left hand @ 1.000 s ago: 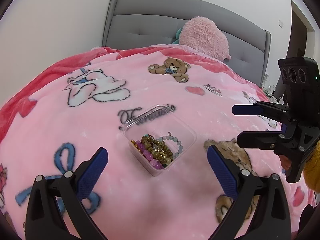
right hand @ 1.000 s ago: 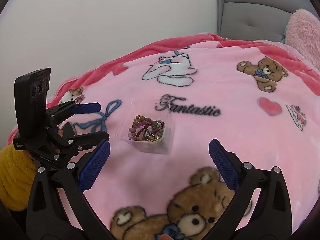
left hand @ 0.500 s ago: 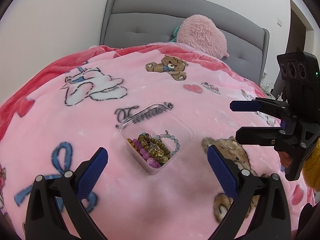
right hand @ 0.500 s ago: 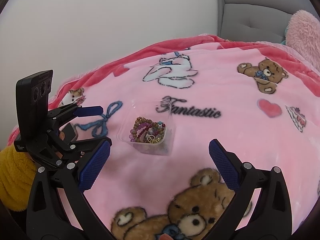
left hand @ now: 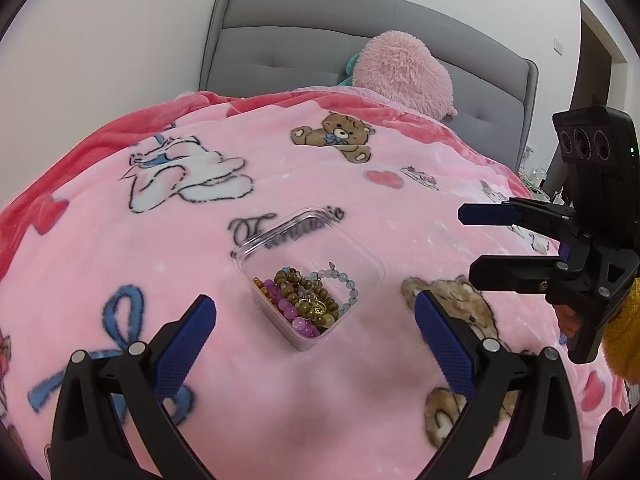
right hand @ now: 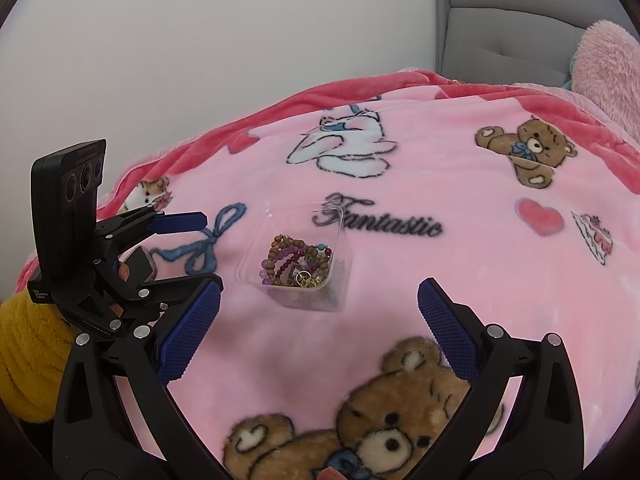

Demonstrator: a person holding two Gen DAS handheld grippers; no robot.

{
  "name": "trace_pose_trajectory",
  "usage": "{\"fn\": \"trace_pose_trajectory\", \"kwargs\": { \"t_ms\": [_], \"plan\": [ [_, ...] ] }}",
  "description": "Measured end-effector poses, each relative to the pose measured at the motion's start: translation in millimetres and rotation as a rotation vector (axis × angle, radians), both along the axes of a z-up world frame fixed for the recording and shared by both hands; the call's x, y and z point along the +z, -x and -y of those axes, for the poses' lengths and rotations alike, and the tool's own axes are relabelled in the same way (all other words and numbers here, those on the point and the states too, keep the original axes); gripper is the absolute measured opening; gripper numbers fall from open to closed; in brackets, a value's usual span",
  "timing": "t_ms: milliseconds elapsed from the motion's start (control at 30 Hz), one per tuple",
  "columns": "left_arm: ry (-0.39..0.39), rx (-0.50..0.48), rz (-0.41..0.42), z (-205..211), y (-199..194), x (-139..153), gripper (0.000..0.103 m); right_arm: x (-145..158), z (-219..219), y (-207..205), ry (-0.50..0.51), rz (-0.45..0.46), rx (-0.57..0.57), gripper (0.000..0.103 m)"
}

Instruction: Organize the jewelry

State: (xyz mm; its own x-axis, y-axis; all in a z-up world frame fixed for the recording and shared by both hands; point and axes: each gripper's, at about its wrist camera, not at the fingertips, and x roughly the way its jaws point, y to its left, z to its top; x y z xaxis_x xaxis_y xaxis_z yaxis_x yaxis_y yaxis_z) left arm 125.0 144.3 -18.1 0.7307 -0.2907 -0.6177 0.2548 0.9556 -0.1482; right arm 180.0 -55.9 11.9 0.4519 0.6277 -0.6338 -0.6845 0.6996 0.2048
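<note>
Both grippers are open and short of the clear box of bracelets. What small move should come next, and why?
Probably ease the left gripper forward and down toward the clear box, which sits ahead between its open jaws. The beaded bracelets lie heaped in the box's near corner, untouched. The right gripper is also open and holds nothing, so it could steady the box on the soft blanket.

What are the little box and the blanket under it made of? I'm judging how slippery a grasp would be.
Box: apparently clear, glossy, thin plastic; the printed lettering shows through its wall. Blanket: looks like soft plush fleece, matte with a faint sheen.
</note>
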Motion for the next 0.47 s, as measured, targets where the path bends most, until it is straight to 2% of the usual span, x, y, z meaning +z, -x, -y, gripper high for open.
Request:
{"fn": "trace_pose_trajectory", "kwargs": {
  "t_ms": [467],
  "plan": [
    [0.004, -0.005, -0.010, 1.5, -2.4, -1.8, 0.098, 2.4, 0.5, -0.4, -0.006, 0.001, 0.000, 0.095]
  ]
}}
